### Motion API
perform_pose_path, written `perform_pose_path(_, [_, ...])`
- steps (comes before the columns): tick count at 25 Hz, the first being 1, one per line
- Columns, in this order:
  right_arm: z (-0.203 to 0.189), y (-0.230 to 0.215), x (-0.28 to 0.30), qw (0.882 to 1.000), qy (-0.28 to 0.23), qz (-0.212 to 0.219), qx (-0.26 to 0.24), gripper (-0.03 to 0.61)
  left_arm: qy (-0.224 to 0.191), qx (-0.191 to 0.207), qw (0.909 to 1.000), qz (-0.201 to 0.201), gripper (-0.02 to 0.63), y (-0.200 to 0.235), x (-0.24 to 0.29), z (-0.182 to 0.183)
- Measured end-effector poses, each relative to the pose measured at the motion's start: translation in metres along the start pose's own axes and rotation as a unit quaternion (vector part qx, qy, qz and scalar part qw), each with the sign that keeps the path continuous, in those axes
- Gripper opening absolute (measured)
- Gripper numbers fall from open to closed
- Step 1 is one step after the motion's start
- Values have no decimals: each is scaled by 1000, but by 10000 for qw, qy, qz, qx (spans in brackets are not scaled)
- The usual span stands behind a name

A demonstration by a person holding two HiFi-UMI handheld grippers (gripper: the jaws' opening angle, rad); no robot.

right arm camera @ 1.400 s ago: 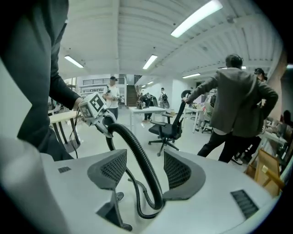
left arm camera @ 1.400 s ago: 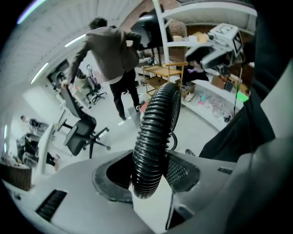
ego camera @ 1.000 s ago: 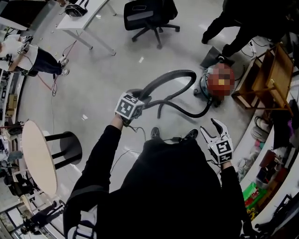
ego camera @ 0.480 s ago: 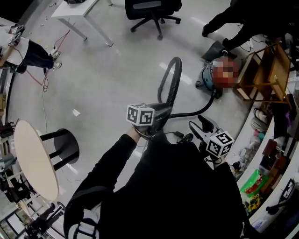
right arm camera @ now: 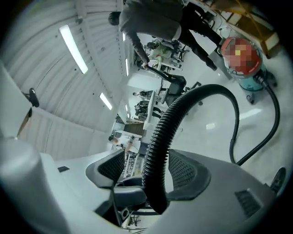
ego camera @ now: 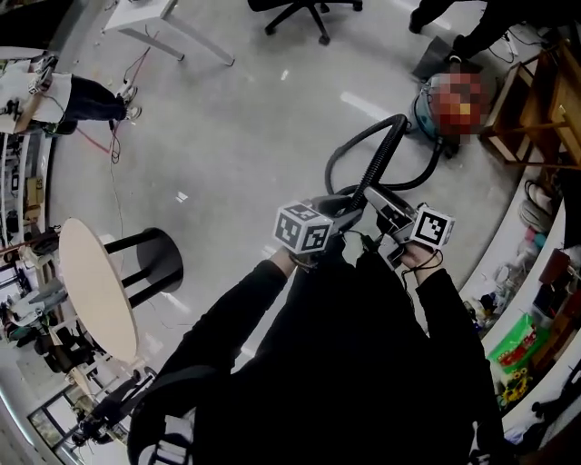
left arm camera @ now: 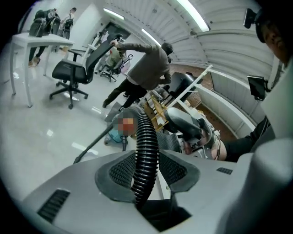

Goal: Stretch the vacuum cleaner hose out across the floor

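Note:
The black ribbed vacuum cleaner hose [ego camera: 359,141] rises in a narrow loop from the teal vacuum cleaner [ego camera: 428,116] toward my hands. In the head view my left gripper [ego camera: 343,207] is shut on the hose just in front of me. In the left gripper view the hose [left arm camera: 145,151] is pinched between both pads. My right gripper [ego camera: 381,202] sits close beside the left one. Its jaws have just been opening. In the right gripper view the hose [right arm camera: 160,137] runs between them with a gap at one pad.
A person [ego camera: 472,23] bends over by the vacuum cleaner at top right. A wooden rack [ego camera: 545,100] and cluttered shelves line the right side. An office chair [ego camera: 309,9] and white desk [ego camera: 154,23] stand at the far side. A round table [ego camera: 95,300] and black stool [ego camera: 150,268] are at left.
The left gripper has carried the hose to the right, narrowing its loop. The right gripper has rolled over and moved left, and the hose now lies between its jaws.

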State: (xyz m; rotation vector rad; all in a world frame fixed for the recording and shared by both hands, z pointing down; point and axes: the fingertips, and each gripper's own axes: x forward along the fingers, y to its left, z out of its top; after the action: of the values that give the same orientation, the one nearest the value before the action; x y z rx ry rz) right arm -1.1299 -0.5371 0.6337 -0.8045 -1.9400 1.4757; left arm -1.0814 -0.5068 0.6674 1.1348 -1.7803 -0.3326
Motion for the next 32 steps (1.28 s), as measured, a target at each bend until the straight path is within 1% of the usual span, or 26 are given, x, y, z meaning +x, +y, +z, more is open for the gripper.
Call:
perform_pose_path(1, [0,-1,-5,9998,81,-132,-109,285,-53,37,9999,93,169,-6,0,1])
perform_pose_path(3, [-1,-5,-19,9965,341,-564,-518,285,-171,126,9995,226,169,-23,-1,4])
perform_pose_path(4, [0,-4,-26,9947,432,-666,-650,285,-223,184,9992,268,169,-33,0,5])
perform_pose_path(5, [1,-2,-32,9943,484,-672,-672,284,-265,242,9989,302,169,-44,1,6])
perform_pose_path(8, [2,2,-42,9966,497,-492,-431,284,-367,357,9978,419,169,-72,11,1])
perform_pose_path(10, [-3,3,-49,9971,523,-421,-356,279,-406,444,9964,604,169,-84,16,-8])
perform_pose_path(13, [-17,11,-52,9965,672,-266,-414,234,-469,558,9941,799,170,-94,9,-22])
perform_pose_path(15, [-32,21,-49,9946,856,-151,-571,224,-497,637,9938,763,170,-100,-3,-31])
perform_pose_path(17, [-50,34,-45,9905,1084,-91,-843,222,-448,754,9938,684,174,-105,-17,-43])
perform_pose_path(19, [-69,47,-40,9855,1280,-27,-1111,221,-283,944,9934,581,205,-110,-33,-57])
perform_pose_path(21, [-90,57,-31,9814,1410,25,-1301,220,-132,1078,9933,397,239,-113,-56,-72])
perform_pose_path(24, [-127,67,-15,9759,1570,21,-1514,218,-164,1087,9939,41,239,-108,-112,-95])
perform_pose_path(26, [-163,71,-4,9682,1809,-16,-1731,216,-382,981,9944,-83,239,-90,-157,-105])
perform_pose_path(27, [-184,74,1,9622,1976,-43,-1875,216,-566,842,9948,-107,239,-75,-179,-108])
perform_pose_path(28, [-208,76,6,9549,2158,-79,-2040,216,-783,642,9948,-130,239,-58,-200,-108])
perform_pose_path(30, [-254,83,16,9389,2495,-175,-2366,216,-1178,120,9928,-205,239,-23,-235,-107])
perform_pose_path(32, [-297,92,24,9270,2717,-284,-2569,214,-1316,-348,9902,-303,239,1,-256,-108])
